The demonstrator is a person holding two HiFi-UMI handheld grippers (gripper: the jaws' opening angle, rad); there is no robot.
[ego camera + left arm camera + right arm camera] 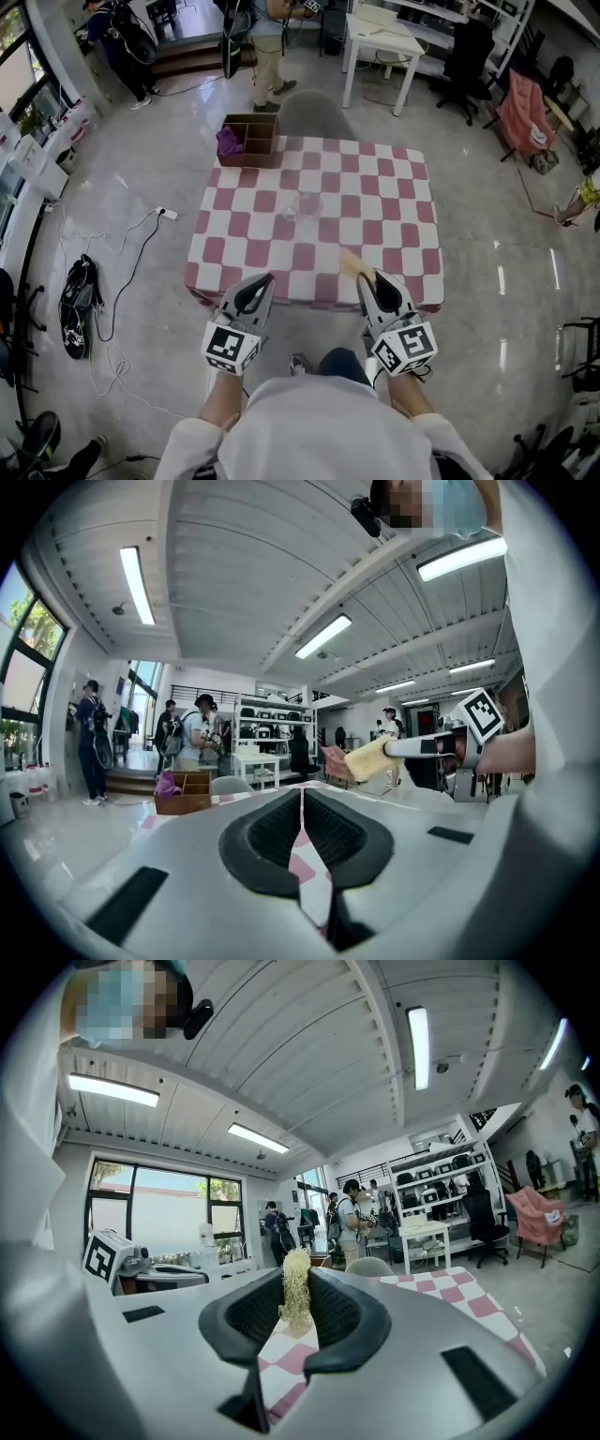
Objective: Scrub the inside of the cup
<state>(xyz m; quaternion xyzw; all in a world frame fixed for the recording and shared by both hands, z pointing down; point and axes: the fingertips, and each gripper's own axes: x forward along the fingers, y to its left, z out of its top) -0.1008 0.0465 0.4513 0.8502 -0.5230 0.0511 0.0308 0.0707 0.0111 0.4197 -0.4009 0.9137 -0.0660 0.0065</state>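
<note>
A clear glass cup (305, 204) stands upright near the middle of the table with the pink-and-white checked cloth (394, 220). Both grippers hover at the table's near edge, well short of the cup. My left gripper (269, 277) (302, 799) is shut with nothing between its jaws. My right gripper (364, 276) (298, 1309) is shut on a yellow sponge (352, 264) (296, 1288), which sticks out past the fingertips toward the cup. In the left gripper view the sponge (369, 758) shows at the right, in the other gripper's jaws.
A brown compartment box (251, 141) with a purple cloth (229, 142) sits at the table's far left corner. A grey chair (314, 114) stands behind the table. People stand further back. Cables (141, 246) and a bag (77, 305) lie on the floor at the left.
</note>
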